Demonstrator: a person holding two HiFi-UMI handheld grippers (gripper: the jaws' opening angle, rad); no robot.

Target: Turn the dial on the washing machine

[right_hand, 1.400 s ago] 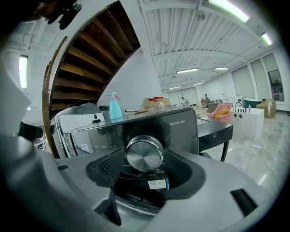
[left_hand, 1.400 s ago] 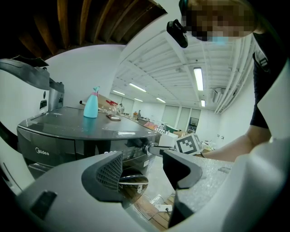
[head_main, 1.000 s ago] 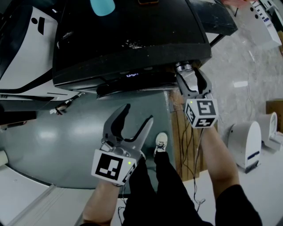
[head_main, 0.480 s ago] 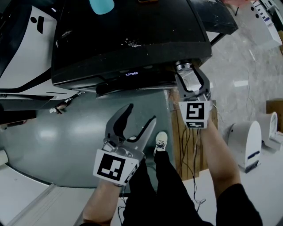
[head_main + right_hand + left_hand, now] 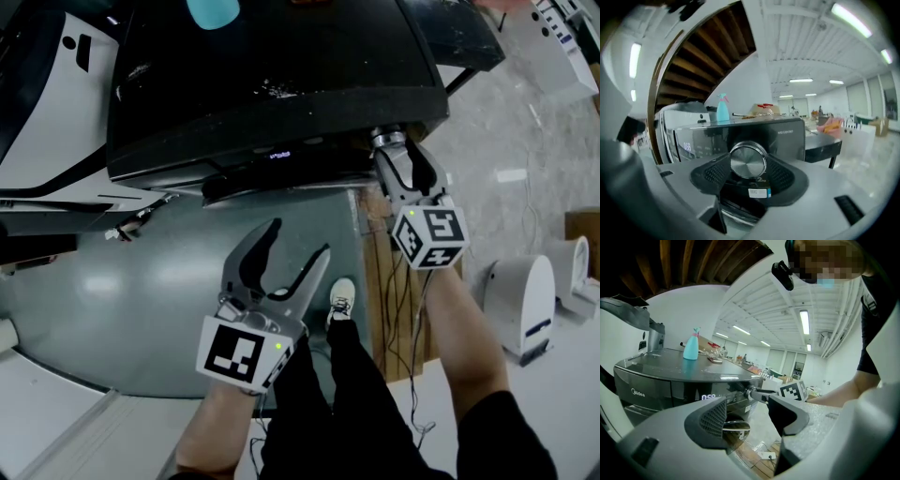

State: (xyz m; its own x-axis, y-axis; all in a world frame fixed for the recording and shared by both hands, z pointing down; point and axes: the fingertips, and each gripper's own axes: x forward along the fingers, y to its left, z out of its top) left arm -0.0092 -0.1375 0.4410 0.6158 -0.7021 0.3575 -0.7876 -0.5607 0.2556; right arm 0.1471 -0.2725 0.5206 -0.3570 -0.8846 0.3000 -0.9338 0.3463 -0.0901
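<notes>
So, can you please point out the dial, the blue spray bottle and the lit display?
dial (image 5: 748, 161), right gripper view, centre of its metal face.
blue spray bottle (image 5: 691, 349), left gripper view, middle of its body.
lit display (image 5: 279, 155), head view, its glowing digits.

Gloss, brushed metal and matt plastic around the washing machine (image 5: 272, 84)

The washing machine's dark top and front panel are shining glossy and smooth, catching the ceiling lights. On that panel the dial (image 5: 748, 161) is showing a brushed-metal face inside a polished rim. On the machine's top a turquoise spray bottle (image 5: 691, 345) is looking like smooth plastic. In front of the machine the left gripper (image 5: 295, 242) is showing matt grey plastic, its inner pads (image 5: 715, 416) carrying a fine mesh texture, above a smooth grey floor (image 5: 141, 291) that is giving back a soft sheen. To the machine's right, wooden boards (image 5: 380, 281) are lying matt and grainy, and past them the pale floor (image 5: 511, 122) is looking speckled and polished.
</notes>
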